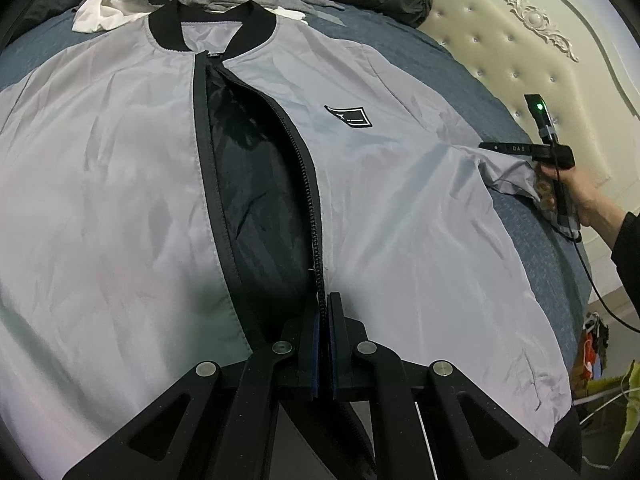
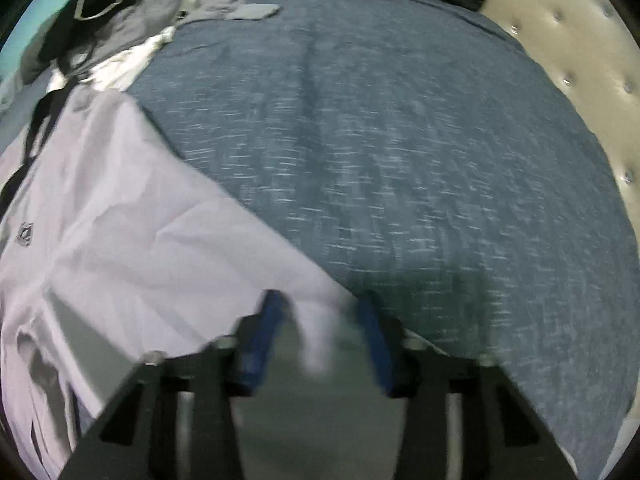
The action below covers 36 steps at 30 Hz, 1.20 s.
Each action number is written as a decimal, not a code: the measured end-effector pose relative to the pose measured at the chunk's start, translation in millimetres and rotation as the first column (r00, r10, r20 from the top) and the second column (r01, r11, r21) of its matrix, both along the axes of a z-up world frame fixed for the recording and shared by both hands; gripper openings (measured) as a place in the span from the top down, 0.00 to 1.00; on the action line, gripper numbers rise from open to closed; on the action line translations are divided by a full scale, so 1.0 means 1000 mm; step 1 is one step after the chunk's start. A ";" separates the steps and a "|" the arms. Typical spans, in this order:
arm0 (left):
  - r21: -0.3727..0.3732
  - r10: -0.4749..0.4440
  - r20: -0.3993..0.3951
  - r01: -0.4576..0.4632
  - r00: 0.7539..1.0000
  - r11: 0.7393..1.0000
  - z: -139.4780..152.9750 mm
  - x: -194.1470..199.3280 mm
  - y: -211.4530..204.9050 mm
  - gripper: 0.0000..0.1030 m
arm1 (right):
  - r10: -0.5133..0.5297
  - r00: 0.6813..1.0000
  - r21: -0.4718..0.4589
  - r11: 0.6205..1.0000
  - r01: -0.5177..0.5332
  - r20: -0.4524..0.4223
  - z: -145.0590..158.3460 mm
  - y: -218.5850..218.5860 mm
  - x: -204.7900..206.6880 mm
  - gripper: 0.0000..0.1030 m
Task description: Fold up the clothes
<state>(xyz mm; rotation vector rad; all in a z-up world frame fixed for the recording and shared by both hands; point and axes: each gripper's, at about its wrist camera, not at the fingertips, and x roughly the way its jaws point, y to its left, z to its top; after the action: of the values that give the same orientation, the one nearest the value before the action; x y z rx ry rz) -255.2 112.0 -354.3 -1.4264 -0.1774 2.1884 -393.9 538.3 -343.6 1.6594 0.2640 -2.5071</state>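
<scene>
Left gripper [image 1: 323, 312] pinched on jacket [image 1: 120, 184] zipper edge near hem; right gripper [image 2: 320, 332] wide, astride sleeve [image 2: 208, 240]. Close on sleeve, keep front taut.

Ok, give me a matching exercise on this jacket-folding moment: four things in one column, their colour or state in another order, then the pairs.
Things:
1. jacket collar
2. left gripper
3. right gripper
4. bedspread

Colour or state:
A. open, with pale grey fabric between its blue pads
B. blue, flecked
C. black ribbed band
D. shut at the zipper edge near the hem

Pairs: 1-C, 2-D, 3-A, 4-B
</scene>
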 end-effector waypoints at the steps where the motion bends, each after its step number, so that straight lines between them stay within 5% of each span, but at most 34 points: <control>1: 0.000 0.002 0.001 -0.002 1.000 1.000 0.000 0.000 0.000 0.96 | 0.007 1.000 0.014 1.000 -0.007 -0.005 -0.001 -0.001 0.002 0.92; 5: -0.001 0.005 0.001 -0.005 1.000 1.000 0.001 0.000 0.000 0.96 | 0.025 0.999 0.028 0.999 -0.024 -0.037 0.002 -0.003 0.006 0.99; 12: -0.006 0.011 -0.002 -0.011 1.000 1.000 0.001 -0.001 0.003 0.95 | -0.019 0.974 0.066 0.997 0.035 -0.224 0.037 0.003 0.009 0.99; 18: -0.017 0.017 -0.003 -0.017 1.000 1.000 0.001 -0.001 0.005 0.95 | -0.026 0.997 0.130 0.991 0.035 -0.074 0.005 -0.001 -0.014 0.98; 20: -0.014 0.019 0.000 -0.019 1.000 1.000 0.000 -0.001 0.005 0.95 | -0.037 0.995 0.134 0.990 0.049 -0.089 0.005 0.001 -0.011 0.94; 27: -0.007 0.030 0.009 -0.030 1.000 1.000 0.001 0.001 0.003 0.95 | -0.141 0.965 -0.064 0.989 0.130 -0.223 0.055 0.045 0.058 0.85; 30: -0.006 0.038 0.014 -0.038 0.999 0.999 0.003 0.003 0.003 0.95 | -0.167 0.950 -0.173 0.977 0.124 -0.265 0.077 0.062 0.099 0.70; 36: -0.015 0.066 0.020 -0.065 0.998 0.998 0.009 0.009 0.000 0.95 | -0.344 0.910 -0.293 0.917 0.273 -0.230 0.075 0.108 0.177 0.62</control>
<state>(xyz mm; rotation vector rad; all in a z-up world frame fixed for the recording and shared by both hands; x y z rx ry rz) -246.5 111.7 -345.2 -1.4701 -0.2190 2.2327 -217.0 646.6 -268.9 1.3373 -0.3179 -2.8560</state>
